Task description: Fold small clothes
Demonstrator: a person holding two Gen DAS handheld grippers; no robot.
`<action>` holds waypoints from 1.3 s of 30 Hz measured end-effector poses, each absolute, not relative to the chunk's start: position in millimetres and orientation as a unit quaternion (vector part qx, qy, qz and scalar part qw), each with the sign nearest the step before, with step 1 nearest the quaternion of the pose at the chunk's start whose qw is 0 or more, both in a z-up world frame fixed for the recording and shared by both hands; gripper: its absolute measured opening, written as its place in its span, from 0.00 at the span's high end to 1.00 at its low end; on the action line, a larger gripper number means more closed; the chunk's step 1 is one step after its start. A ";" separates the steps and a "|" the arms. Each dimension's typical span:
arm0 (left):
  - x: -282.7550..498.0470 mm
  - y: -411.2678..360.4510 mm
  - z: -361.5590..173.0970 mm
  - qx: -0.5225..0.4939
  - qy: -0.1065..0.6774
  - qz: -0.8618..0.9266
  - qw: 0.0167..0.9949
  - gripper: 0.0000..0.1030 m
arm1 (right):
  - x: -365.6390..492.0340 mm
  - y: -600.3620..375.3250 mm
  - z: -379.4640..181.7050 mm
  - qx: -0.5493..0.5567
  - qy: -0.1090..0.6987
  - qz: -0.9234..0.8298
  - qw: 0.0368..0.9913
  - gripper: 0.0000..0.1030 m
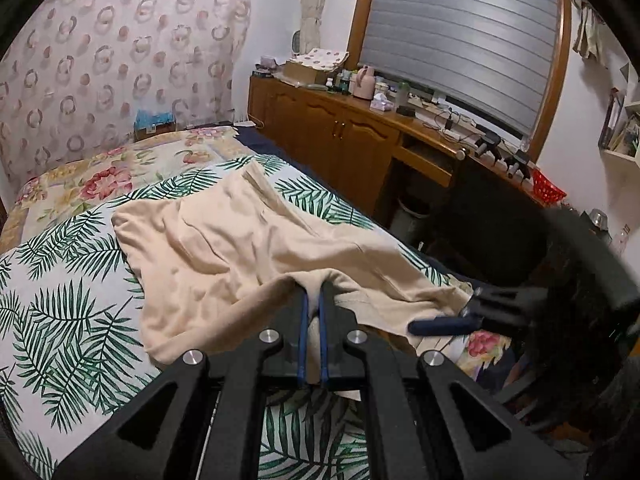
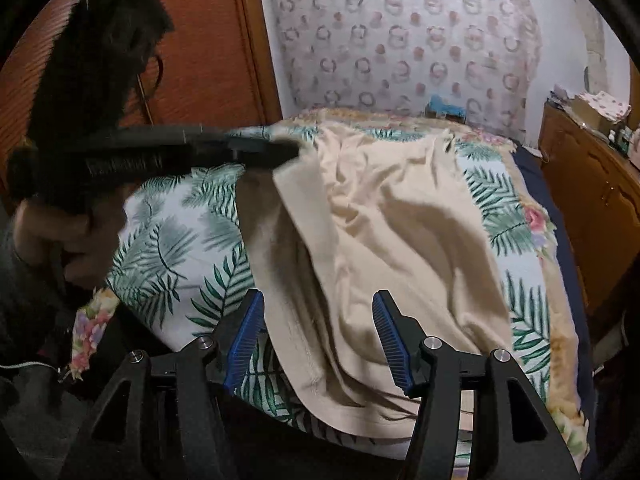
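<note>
Left gripper (image 1: 314, 294) pinches the beige garment (image 1: 240, 248); right gripper (image 2: 318, 300) spread wide

no readable text, labels, brands or numbers on anything in either view

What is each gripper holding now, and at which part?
The left gripper pinches the beige garment at its near edge. The right gripper is open, holding nothing.

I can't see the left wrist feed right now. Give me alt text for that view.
The left tool is shut on the near edge of a beige garment spread on a palm-leaf bedspread. The right tool, blurred, reaches toward the garment's right corner. A wooden cabinet stands behind.
</note>
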State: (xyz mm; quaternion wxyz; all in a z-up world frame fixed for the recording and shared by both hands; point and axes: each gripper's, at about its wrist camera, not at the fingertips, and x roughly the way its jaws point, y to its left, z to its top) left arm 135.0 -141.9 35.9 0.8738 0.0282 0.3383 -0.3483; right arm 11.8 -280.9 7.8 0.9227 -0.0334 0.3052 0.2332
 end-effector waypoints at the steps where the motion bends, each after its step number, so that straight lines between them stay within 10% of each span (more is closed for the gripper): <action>1: 135.7 -141.1 37.7 0.026 0.336 -0.347 0.875 0.95 | 13.6 -281.3 4.2 -0.038 0.311 0.233 0.921 0.43; 18: 127.8 -88.9 71.7 -0.046 0.291 -0.331 0.896 0.95 | 8.8 -332.0 -5.5 -0.094 0.340 0.133 0.926 0.44; 23: 131.0 -75.1 79.6 -0.054 0.282 -0.321 0.902 0.95 | 13.7 -328.8 2.6 -0.103 0.329 0.147 0.927 0.90; 39: 244.2 -46.6 64.6 -0.070 0.297 -0.238 0.922 0.95 | 151.3 -294.3 105.0 -0.168 0.213 0.146 0.951 0.93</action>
